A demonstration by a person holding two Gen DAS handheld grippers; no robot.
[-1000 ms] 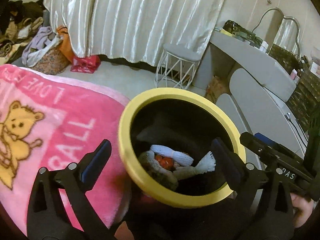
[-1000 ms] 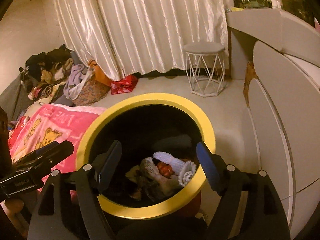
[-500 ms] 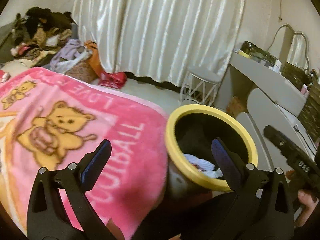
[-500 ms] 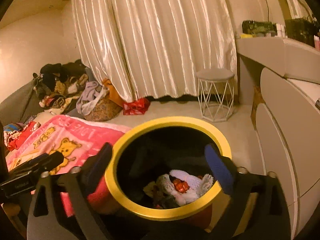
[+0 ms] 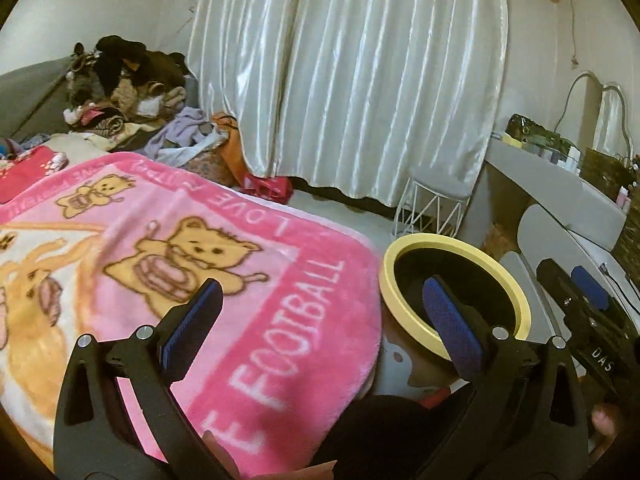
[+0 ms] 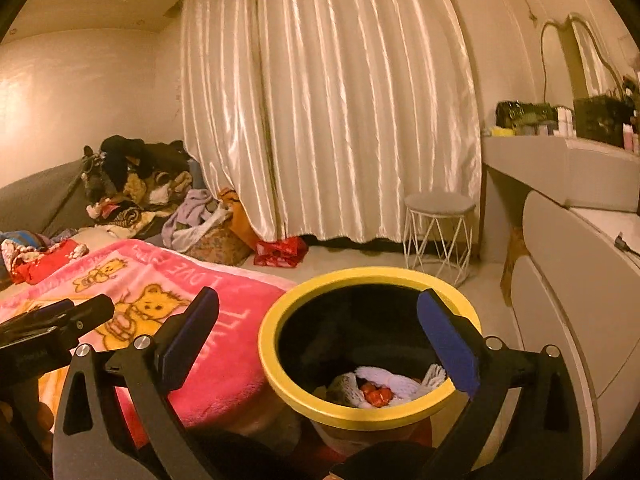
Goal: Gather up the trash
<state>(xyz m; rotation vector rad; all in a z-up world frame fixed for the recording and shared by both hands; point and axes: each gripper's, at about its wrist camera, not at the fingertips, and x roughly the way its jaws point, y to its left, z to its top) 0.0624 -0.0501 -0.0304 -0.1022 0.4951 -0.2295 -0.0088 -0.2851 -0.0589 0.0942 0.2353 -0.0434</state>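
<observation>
The trash bin (image 6: 360, 274) has a yellow rim and a black inside, and it stands on the floor by the bed. At its bottom lie crumpled white tissues and a red scrap (image 6: 378, 392). My right gripper (image 6: 318, 300) hangs open above the bin's mouth with nothing between its blue pads. My left gripper (image 5: 322, 292) is open and empty too, and sits over the edge of the pink blanket (image 5: 280, 280). The bin (image 5: 452, 240) is behind its right finger, with the contents hidden. Each view catches the other gripper at its side edge.
A pink bear-print blanket (image 6: 160, 280) covers the bed on the left. Clothes (image 6: 132, 184) are piled at the back. A white curtain (image 6: 328, 120), a wire-leg stool (image 6: 438, 232) and a red bag (image 6: 280, 252) stand beyond the bin. A grey dresser (image 6: 580, 264) lines the right side.
Both grippers have pulled back and up from the bin. The left view swung left over the blanket and lost sight of the trash. The right jaws widened.
</observation>
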